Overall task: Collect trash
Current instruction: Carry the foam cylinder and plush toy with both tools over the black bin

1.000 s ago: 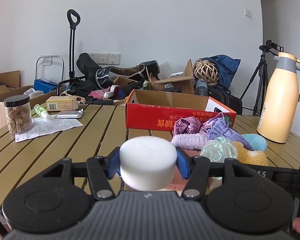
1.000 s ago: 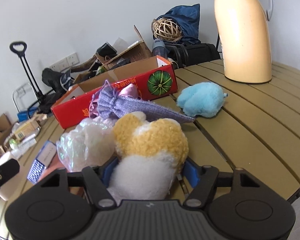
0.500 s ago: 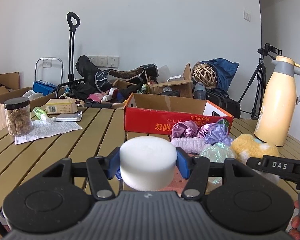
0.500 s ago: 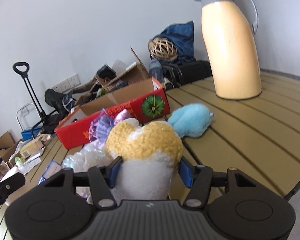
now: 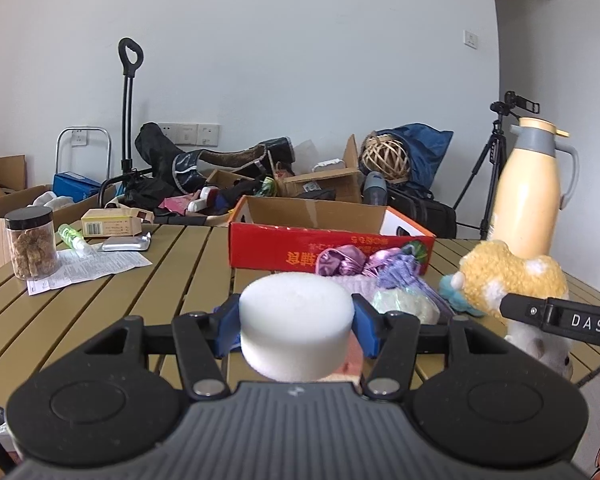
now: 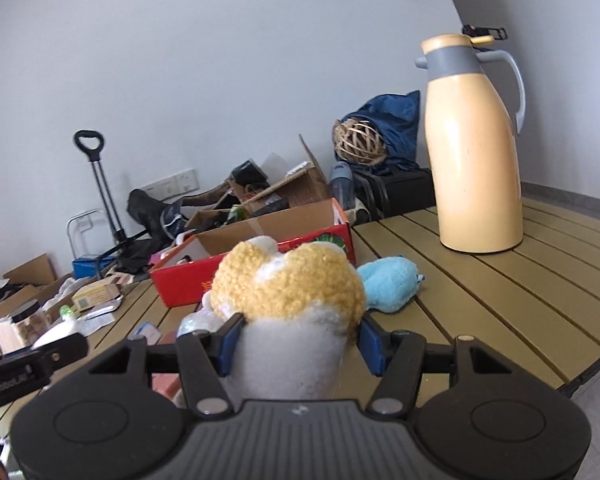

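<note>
Left wrist view: jaws clamped on white foam puck [image 5: 296, 326]; right jaws likewise around yellow-and-white plush toy [image 6: 290, 320].

White foam puck [image 5: 296, 326] between blue pads [image 5: 225, 328]. Yellow-and-white plush [image 6: 288, 312]; sky-blue plush [image 6: 388, 285]. Red box [image 5: 332, 240], plain brown inside, yellow print and green pumpkin picture on side. Cream jug [image 6: 476, 160], grey collar and handle. Olive-tan slatted table [image 5: 112, 300]. Purple and pink cloth [image 5: 364, 266]. Clear jar [image 5: 31, 242], black lid, brown contents. White printed leaflet [image 5: 88, 270]. Black grippers.
</note>
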